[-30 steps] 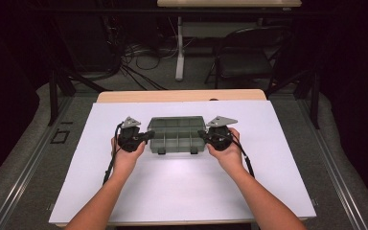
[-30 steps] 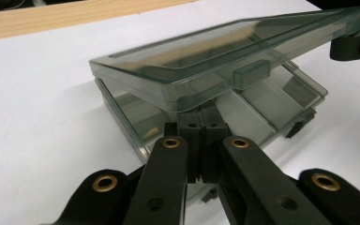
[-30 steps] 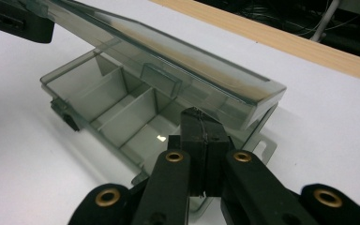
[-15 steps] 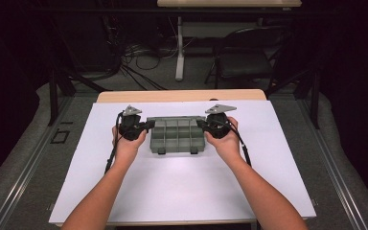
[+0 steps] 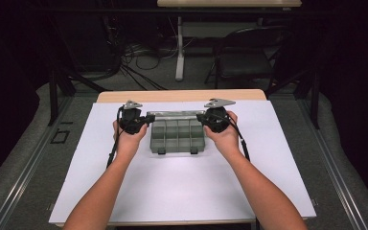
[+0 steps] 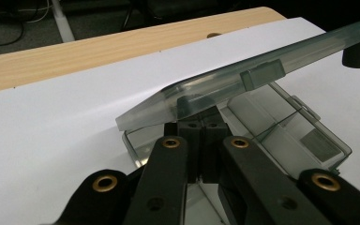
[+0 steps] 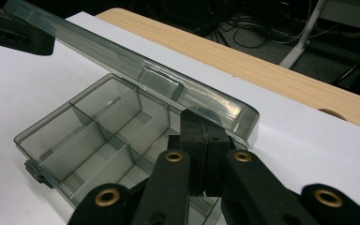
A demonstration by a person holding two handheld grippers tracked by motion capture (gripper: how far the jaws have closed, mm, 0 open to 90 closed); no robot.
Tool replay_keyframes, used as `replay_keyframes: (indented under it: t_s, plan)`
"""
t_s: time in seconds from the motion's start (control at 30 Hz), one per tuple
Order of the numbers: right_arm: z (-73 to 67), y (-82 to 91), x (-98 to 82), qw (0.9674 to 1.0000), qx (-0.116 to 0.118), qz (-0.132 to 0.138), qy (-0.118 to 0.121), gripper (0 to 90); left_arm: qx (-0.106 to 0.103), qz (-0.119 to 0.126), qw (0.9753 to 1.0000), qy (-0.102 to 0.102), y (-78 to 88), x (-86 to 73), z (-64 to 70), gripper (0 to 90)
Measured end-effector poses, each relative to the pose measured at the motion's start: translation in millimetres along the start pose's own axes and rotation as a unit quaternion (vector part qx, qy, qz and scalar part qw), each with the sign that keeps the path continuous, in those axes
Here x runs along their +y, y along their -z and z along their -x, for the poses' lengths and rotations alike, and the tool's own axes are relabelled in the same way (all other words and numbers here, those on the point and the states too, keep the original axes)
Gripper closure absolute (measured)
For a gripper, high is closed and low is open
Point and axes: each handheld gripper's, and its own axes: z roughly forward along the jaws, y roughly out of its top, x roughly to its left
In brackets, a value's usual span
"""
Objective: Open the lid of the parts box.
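We are holding the smoky translucent plastic lid point(image 7: 136, 70) tilted above the rectangular divided organizer box point(image 7: 89, 136); left gripper point(image 6: 201, 129) and right gripper point(image 7: 201, 129) are each clamping a lid end.

Left tongs point(image 5: 146, 119), right tongs point(image 5: 200, 118) closed, facing inward.

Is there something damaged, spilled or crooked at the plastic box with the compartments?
Nothing stands out. The compartment box sits square on the white table cover, its compartments hold nothing, and no crack shows. Its lid is raised, pinched at either end by the left gripper and the right gripper.
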Motion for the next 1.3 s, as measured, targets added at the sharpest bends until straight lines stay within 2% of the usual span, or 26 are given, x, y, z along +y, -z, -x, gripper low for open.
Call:
replay_keyframes:
  t_s: [0.33, 0.5, 0.6, 0.77, 0.97, 1.3]
  plan:
    - [-0.9, 1.5, -0.4, 1.0000, 0.004, 0.001, 0.005, 88.3, 0.003, 0.002, 1.0000, 0.001, -1.0, 0.6, -0.4, 90.0]
    - [-1.0, 8.3, -6.0, 0.9998, 0.007, 0.007, 0.017, 80.5, 0.002, 0.001, 1.0000, -0.001, 0.0, 2.0, -1.4, 90.0]
    - [1.8, 11.4, -12.7, 0.9996, 0.001, 0.007, 0.028, 75.7, 0.006, 0.004, 1.0000, 0.002, -0.1, 2.7, -1.8, 90.0]
    - [11.0, 9.9, -21.3, 0.9997, -0.012, 0.010, 0.019, 70.6, 0.008, 0.004, 1.0000, 0.002, -0.3, 4.5, -2.0, 90.0]
    - [19.0, 0.3, -24.9, 0.9993, -0.029, 0.009, 0.020, 69.6, 0.008, 0.003, 1.0000, 0.004, -1.3, 5.9, -2.0, 90.0]
    - [30.9, -25.4, -26.9, 0.9987, -0.051, -0.003, 0.001, 67.0, 0.009, 0.002, 1.0000, 0.003, -1.9, 6.7, -3.1, 90.0]
